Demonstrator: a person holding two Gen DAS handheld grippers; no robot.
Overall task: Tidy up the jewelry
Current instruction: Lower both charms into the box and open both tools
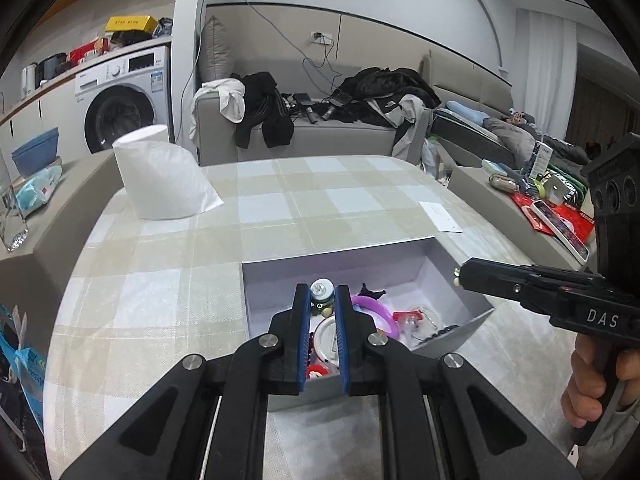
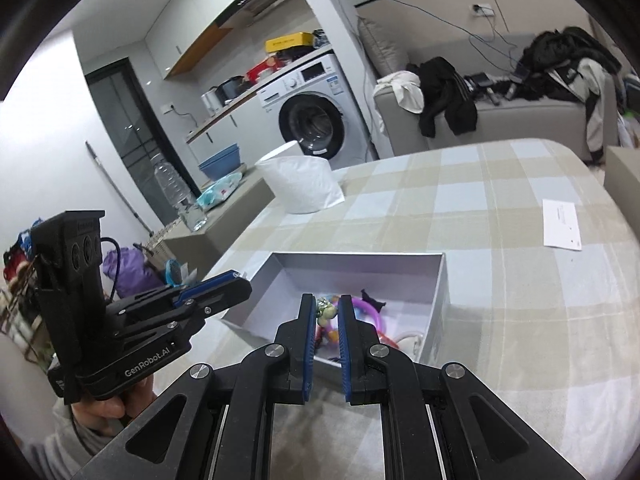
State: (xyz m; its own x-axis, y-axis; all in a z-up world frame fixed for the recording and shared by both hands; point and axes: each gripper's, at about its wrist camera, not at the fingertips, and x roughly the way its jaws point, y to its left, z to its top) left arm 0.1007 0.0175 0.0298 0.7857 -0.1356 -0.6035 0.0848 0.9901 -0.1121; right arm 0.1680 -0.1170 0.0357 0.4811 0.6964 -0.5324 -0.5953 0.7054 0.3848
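An open grey box (image 1: 340,258) sits on the checked tablecloth and holds a purple ring (image 1: 374,306), a black bow (image 1: 372,292) and red and white trinkets. My left gripper (image 1: 321,288) hangs above the box's near side, shut on a small charm (image 1: 320,304) with a silvery round top, green body and cream bead. My right gripper (image 2: 326,298) is above the box (image 2: 360,268) too, shut on a similar green and cream charm (image 2: 327,311). Each gripper shows in the other's view: the right one (image 1: 460,276) beside the box's right corner, the left one (image 2: 246,282) at its left corner.
A white padded bag (image 1: 160,176) stands at the table's far left. A paper slip (image 1: 440,216) lies beyond the box on the right. Grey side benches with clutter flank the table. A hand (image 1: 592,384) grips the right tool's handle.
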